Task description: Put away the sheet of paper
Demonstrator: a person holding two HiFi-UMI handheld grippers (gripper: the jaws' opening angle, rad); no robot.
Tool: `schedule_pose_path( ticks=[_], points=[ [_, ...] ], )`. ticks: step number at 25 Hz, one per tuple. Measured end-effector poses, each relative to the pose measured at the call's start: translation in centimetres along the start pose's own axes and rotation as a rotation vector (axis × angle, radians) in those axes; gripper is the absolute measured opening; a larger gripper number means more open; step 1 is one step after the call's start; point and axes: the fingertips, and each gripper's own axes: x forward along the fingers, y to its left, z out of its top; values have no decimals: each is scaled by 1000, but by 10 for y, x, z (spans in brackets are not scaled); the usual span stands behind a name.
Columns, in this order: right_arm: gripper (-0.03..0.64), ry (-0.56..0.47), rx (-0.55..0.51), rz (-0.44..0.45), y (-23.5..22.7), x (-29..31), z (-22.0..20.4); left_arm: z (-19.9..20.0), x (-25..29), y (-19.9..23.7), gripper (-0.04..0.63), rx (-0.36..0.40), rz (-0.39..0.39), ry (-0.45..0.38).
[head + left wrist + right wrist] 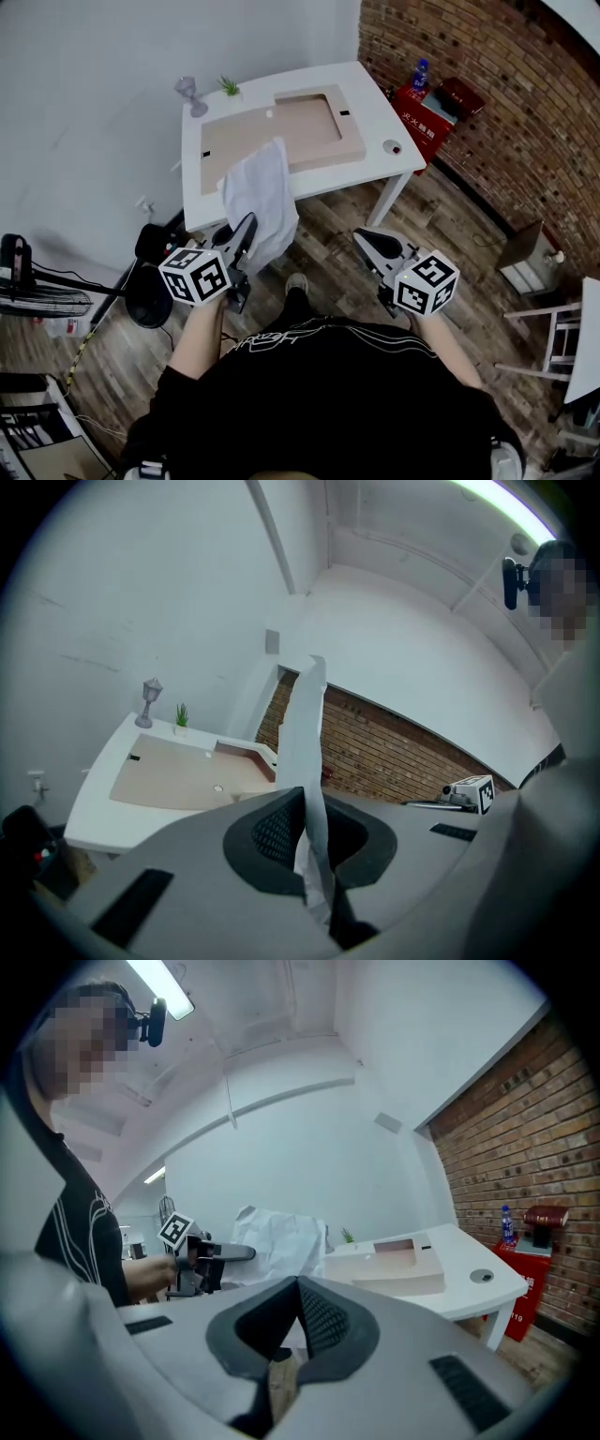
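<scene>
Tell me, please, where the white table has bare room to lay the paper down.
Bare: the top of the beige board, and the white table strip between it and the round disc. Crowded: the far left corner, with small lamp and plant.

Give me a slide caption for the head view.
Left gripper pinches a crumpled white sheet of paper by the white table; right gripper shut, empty.

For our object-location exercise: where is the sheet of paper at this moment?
Head view, left of centre: the sheet of paper hangs pinched in the left gripper, just in front of the near edge of the white table.
</scene>
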Motion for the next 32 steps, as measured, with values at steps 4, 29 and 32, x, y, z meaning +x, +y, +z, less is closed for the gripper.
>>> schedule_pose_path(
  ticks=[4,29,32],
  points=[
    [3,-46,-2,20,-15,44,40,43,21,34,32,14,-21,-8],
    [3,-87,65,-48,-120,197,119,163,158,160,32,-279,-272,-57],
    [3,-109,90,-49,-130,202,117,162,169,163,32,-348,-322,-65]
  ],
)
